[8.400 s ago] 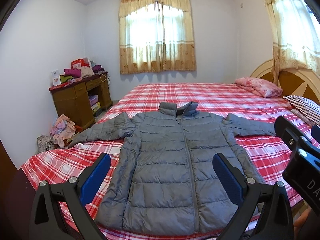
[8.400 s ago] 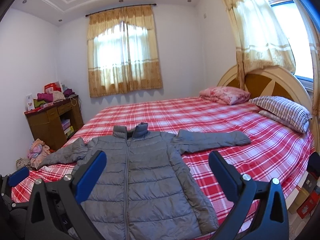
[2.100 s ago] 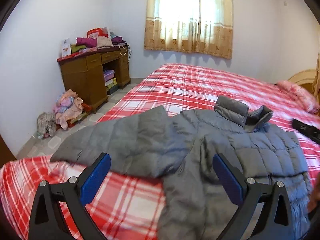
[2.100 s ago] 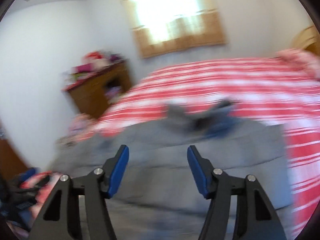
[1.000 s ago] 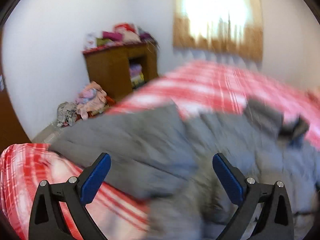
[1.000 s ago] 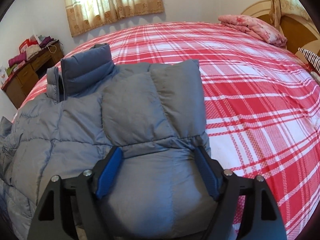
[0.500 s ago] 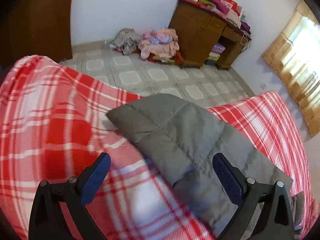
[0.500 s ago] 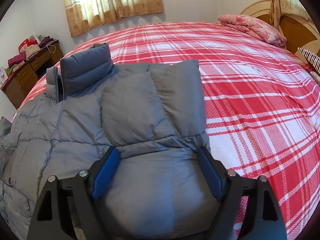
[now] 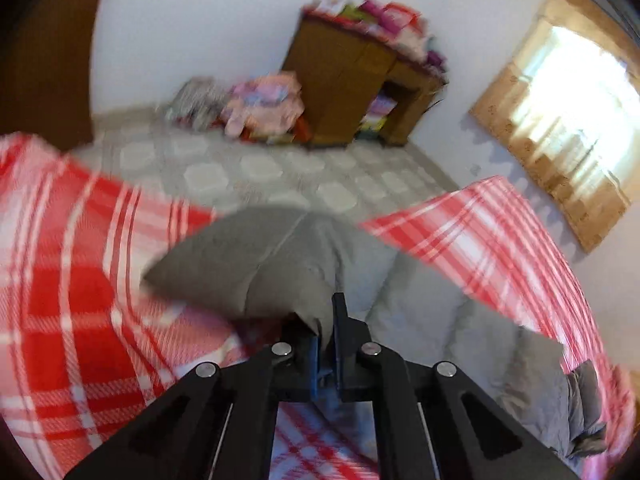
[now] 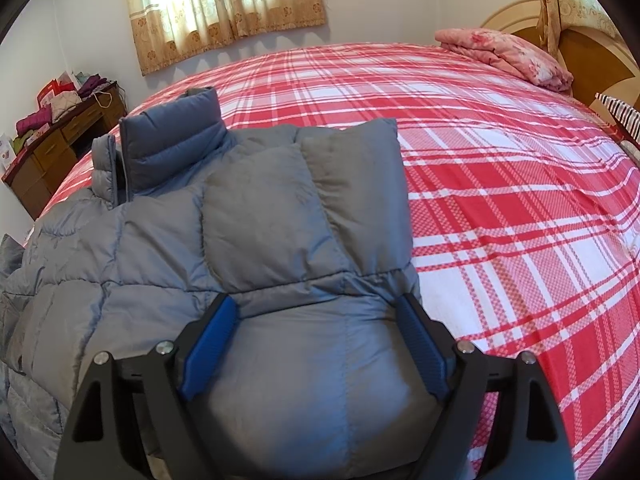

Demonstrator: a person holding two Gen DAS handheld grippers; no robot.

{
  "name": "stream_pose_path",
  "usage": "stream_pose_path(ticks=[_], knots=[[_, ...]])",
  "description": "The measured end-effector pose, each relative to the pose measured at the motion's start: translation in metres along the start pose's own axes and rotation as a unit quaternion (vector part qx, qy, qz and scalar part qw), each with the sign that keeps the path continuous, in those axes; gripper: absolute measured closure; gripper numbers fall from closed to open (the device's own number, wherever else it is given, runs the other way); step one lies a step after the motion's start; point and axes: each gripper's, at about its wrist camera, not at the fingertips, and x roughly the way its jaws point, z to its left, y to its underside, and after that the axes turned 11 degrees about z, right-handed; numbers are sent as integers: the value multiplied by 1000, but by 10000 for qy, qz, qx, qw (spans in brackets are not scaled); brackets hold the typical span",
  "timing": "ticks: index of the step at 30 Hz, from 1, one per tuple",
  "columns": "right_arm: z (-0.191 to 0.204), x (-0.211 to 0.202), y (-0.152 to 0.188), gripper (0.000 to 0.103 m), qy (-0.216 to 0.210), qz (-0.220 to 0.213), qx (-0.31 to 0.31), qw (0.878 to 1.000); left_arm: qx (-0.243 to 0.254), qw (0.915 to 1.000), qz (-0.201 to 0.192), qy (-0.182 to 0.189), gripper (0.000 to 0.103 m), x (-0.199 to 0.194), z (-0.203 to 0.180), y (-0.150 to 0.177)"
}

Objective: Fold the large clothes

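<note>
desk (image 9: 352, 80), clothes pile (image 9: 256, 106), pink pillow (image 10: 508, 54)

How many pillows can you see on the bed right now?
2: a pink floral pillow at the far right by the headboard, and a striped pillow cut off at the right edge. Others may be out of frame.

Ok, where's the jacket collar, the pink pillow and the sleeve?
collar (image 10: 172, 140): right wrist view, on its upright front.
pink pillow (image 10: 508, 50): right wrist view, on its top.
sleeve (image 9: 256, 260): left wrist view, on its cuff end.
</note>
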Motion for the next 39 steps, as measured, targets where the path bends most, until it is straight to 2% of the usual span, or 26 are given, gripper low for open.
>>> stream_pose_path(ticks=[2,4,6,7,10,11,13,14,16,19,22,25,27,29,30,32,33,34,36,37,39], knots=[[0,0,0,17,-4,-2,4,10000,284,9992,-249,148,99,-19,-20,-3],[0,0,0,17,-9,-5,10,10000,713,9949,-547,449,99,-46,-49,0],[0,0,0,17,-4,-4,11,10000,1374,9839,-822,789,99,-78,-89,15],[0,0,0,17,-5,-5,12,10000,1780,9745,-947,990,99,-93,-113,27],[0,0,0,17,-4,-6,19,10000,2913,9372,-1242,1462,99,-132,-175,78],[0,0,0,17,-1,-6,17,10000,3401,9168,-1236,1690,99,-143,-200,106],[0,1,0,17,-6,-6,20,10000,3975,8881,-1193,1977,99,-153,-227,149],[0,0,0,17,-8,-7,22,10000,4284,8699,-1061,2202,99,-154,-243,179],[0,0,0,17,-25,-12,32,10000,4678,8464,-746,2434,99,-150,-261,222],[-2,0,0,17,-83,-28,71,9999,5179,8208,-514,2353,99,-133,-276,280],[-3,0,1,17,-154,-47,115,9998,5500,8072,-143,2137,98,-107,-279,316],[-4,0,1,17,-187,-62,131,9997,5655,8044,289,1798,98,-86,-279,339],[-4,0,1,17,-218,-67,143,9996,5644,8046,543,1765,98,-81,-278,343],[-5,0,1,17,-236,-69,155,9996,5706,8003,614,1739,97,-86,-272,349],[-5,0,1,17,-237,-67,158,9996,5776,7955,636,1717,96,-89,-269,354],[-5,0,1,17,-238,-67,162,9996,5937,7824,715,1736,90,-95,-263,362],[-5,0,1,17,-245,-67,166,9995,5986,7778,780,1749,81,-93,-263,367],[-6,0,1,17,-252,-67,172,9995,6073,7691,893,1783,65,-95,-261,372],[-6,0,1,17,-259,-64,178,9995,6209,7593,899,1727,51,-99,-262,380],[-6,0,0,17,-262,-59,180,9995,6281,7546,888,1675,48,-100,-263,384],[-7,0,1,15,-296,-57,183,9994,6279,7535,987,1681,47,-102,-265,387]])
